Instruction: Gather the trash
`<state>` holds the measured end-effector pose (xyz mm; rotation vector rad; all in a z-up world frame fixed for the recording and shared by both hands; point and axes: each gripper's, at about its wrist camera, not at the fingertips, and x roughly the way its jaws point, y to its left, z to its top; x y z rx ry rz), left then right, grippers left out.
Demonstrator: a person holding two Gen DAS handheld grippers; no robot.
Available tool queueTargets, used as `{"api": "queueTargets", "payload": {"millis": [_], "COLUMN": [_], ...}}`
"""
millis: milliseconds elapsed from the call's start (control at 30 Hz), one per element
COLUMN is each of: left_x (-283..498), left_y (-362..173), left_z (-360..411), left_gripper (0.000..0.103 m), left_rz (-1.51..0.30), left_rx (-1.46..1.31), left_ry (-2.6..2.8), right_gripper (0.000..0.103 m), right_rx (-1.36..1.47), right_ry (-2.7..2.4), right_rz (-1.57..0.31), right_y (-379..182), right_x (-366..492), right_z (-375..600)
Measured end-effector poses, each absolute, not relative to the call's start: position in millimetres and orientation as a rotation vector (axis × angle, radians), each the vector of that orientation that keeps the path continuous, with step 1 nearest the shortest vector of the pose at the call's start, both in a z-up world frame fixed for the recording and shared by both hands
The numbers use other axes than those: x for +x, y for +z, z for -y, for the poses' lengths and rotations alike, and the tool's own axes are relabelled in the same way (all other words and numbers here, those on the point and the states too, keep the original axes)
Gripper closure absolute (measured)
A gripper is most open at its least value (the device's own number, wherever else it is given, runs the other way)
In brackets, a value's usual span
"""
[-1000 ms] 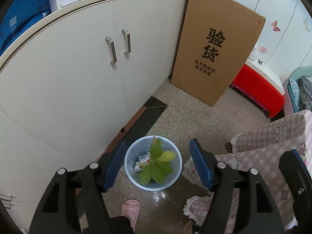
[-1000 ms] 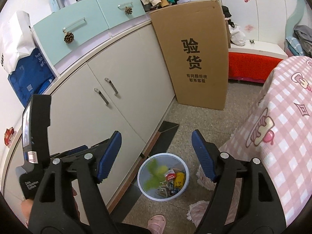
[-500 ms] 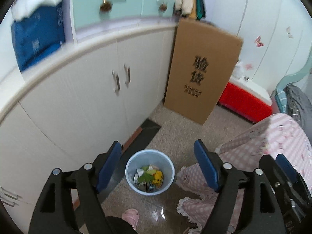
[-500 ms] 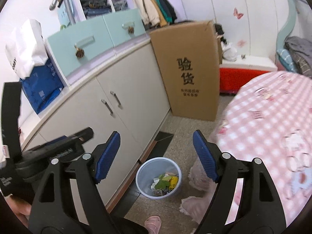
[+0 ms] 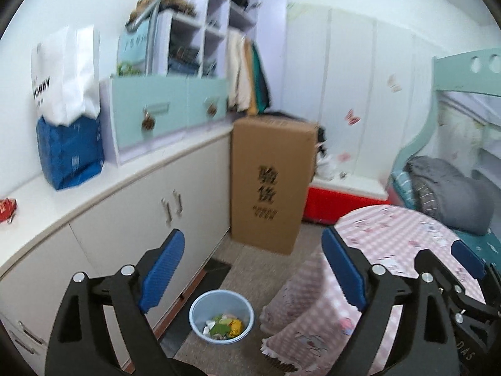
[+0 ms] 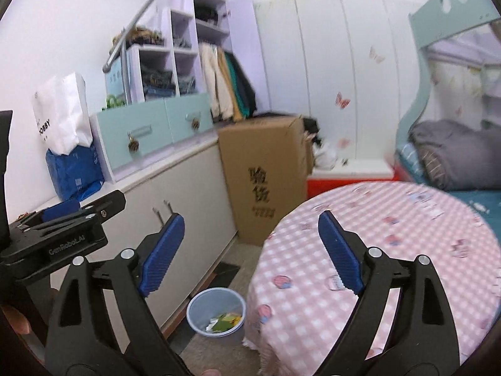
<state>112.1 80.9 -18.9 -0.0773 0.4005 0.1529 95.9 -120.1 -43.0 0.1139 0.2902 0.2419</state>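
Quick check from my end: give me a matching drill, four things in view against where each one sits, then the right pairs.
Things:
1. trash bin
2. cardboard box
3. blue bag
4. grey blanket

Places:
A. on the cabinet countertop
B. on the floor between the cabinet and the round table, trash inside
C. on the lower bunk bed
D. standing on the floor at the end of the cabinet

Pairs: 1-B, 2-D, 3-A, 4-C

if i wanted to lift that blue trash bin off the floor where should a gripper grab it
Grip the blue trash bin by its rim, coming straight down from above, one finger inside, one outside. It stands upright and open-topped; take the rim section facing the open floor, since cabinet and tablecloth crowd its sides.
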Motion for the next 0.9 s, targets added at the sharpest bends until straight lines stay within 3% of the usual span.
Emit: {"api": "queueTargets", "payload": {"millis": [400,900], "left_x": [16.2,-11.8], "left_y": [-8.0,-14.4], "left_z": [-36.6,-23.2], "left_gripper": [0.013,0.012], "left_rz": [-0.254,-0.238], "left_rx": [-0.035,-0.004], "left_ry": [0.039,0.004], "right_gripper": [0.014,0.014], "right_rx": [0.071,0.093], "right_ry": [0.159,0.134], "right_rz": [-0.169,-0.168], "right_y": [-42.2,-50.9], "right_x": [1.6,-18.0], "right_z": [146.7,157.2]}}
